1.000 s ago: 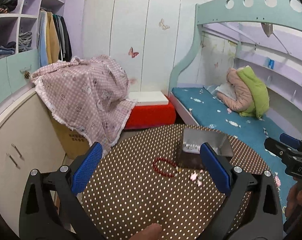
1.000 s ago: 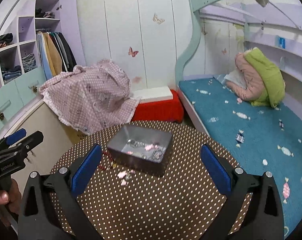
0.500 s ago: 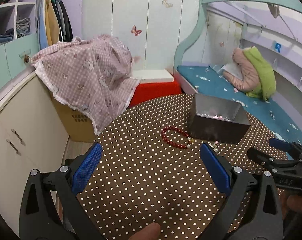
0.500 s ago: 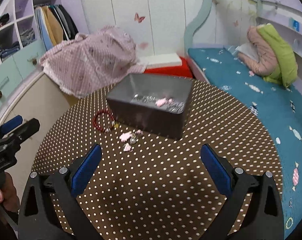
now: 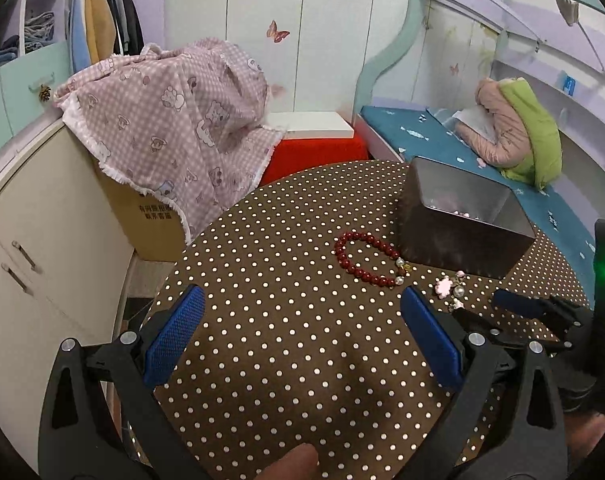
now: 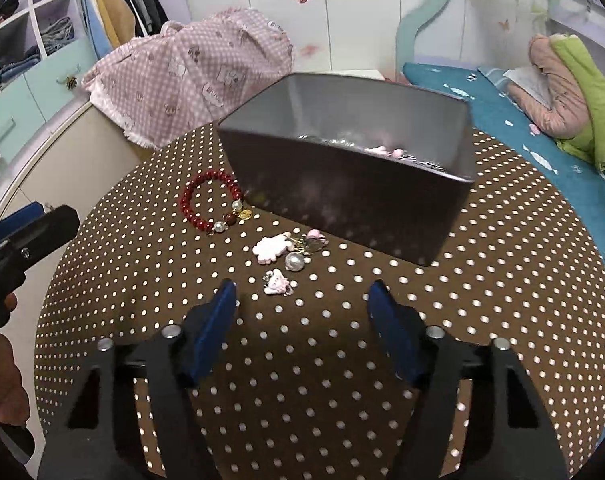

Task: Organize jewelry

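Jewelry lies scattered on a round bench (image 6: 502,280) covered in brown cloth with white dots: a red bead bracelet (image 6: 210,202) with pearl and gold accents sits just beside the near left corner of a dark metal tin (image 6: 354,196), and a small cluster of pink charms and a pearl (image 6: 286,252) rests close to the tin's front wall. More pieces, pink and silvery, show inside the tin over its rim.

The right gripper (image 6: 302,304) points down at the bench just short of the pink charms; its blue-padded jaws are closing, with nothing between them but dotted cloth. The left gripper (image 5: 302,328) hangs over the left part of the bench, its jaws spread wide and empty, the bracelet (image 5: 366,258) lying ahead of its right jaw. From the right wrist view, the left gripper's black tip and the hand holding it appear at the left edge.

Behind the bench, a pink checked cloth (image 5: 174,120) drapes over a cardboard box, a red box (image 5: 314,152) stands by the wall, and a bed (image 5: 422,136) with a teal sheet carries a pink and green jacket (image 5: 518,132).
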`<state>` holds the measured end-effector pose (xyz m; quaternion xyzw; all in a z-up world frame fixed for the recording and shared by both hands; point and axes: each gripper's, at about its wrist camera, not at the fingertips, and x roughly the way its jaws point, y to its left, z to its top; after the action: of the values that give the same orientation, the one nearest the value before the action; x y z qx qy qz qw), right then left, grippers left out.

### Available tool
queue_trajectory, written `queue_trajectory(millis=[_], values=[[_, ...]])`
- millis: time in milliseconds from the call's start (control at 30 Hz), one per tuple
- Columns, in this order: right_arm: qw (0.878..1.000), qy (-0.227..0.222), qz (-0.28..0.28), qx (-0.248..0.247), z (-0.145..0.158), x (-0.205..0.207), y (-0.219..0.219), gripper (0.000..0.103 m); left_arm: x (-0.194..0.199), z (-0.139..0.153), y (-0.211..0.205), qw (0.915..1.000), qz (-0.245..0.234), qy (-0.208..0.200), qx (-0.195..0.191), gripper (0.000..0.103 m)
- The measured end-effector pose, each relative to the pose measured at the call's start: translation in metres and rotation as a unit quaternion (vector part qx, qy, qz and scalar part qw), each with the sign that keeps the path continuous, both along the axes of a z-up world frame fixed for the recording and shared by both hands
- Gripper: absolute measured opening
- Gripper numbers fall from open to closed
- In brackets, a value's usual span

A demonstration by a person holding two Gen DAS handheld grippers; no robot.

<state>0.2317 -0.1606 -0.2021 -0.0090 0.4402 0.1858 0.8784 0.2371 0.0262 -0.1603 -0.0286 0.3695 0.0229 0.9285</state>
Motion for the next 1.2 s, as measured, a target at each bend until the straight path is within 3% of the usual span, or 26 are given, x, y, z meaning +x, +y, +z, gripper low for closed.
queue_trajectory(millis=[167,300,700,733,767,833,900,933,967,1000,1100,1200], values=[[1.0,-0.014,0.012,-0.016,-0.001,0.001,0.009,0.041,0.013,-0.004,0.003,1.0,0.004,0.004,0.0,0.098],[0.999,-0.017,0.022,-0.022,-0.002,-0.002,0.013,0.014,0.029,-0.008,0.0,1.0,0.001,0.009,0.002,0.098],[1.0,-0.014,0.005,-0.002,0.001,-0.003,-0.012,0.012,0.096,-0.051,-0.018,0.9966,-0.009,0.078,0.025,0.095],[1.0,-0.015,0.004,-0.001,0.002,-0.003,-0.013,0.012,0.098,-0.055,-0.018,0.9961,-0.01,0.086,0.02,0.09],[1.0,-0.015,0.002,0.001,0.003,-0.003,-0.015,0.012,0.1,-0.06,-0.018,0.9953,-0.013,0.095,0.012,0.077],[1.0,-0.014,0.0,0.008,0.005,-0.002,-0.017,0.012,0.097,-0.062,-0.02,0.996,-0.018,0.086,0.015,0.068],[1.0,-0.016,-0.002,0.011,0.008,-0.002,-0.02,0.012,0.095,-0.061,-0.023,0.9961,-0.032,0.081,0.013,0.039],[1.0,-0.017,-0.003,0.014,0.009,-0.002,-0.022,0.012,0.094,-0.061,-0.023,0.9959,-0.041,0.081,0.008,0.032],[1.0,-0.017,-0.004,0.017,0.01,-0.003,-0.023,0.012,0.093,-0.061,-0.023,0.9954,-0.051,0.081,0.001,0.016],[1.0,-0.018,-0.004,0.017,0.011,-0.003,-0.023,0.012,0.092,-0.06,-0.024,0.9949,-0.058,0.083,-0.006,0.007],[1.0,-0.023,-0.005,0.018,0.015,-0.006,-0.026,0.012,0.083,-0.058,-0.02,0.9926,-0.078,0.084,-0.04,0.008],[0.999,-0.029,-0.007,0.019,0.021,-0.009,-0.03,0.012,0.072,-0.053,-0.018,0.9927,-0.085,0.075,-0.042,0.008]])
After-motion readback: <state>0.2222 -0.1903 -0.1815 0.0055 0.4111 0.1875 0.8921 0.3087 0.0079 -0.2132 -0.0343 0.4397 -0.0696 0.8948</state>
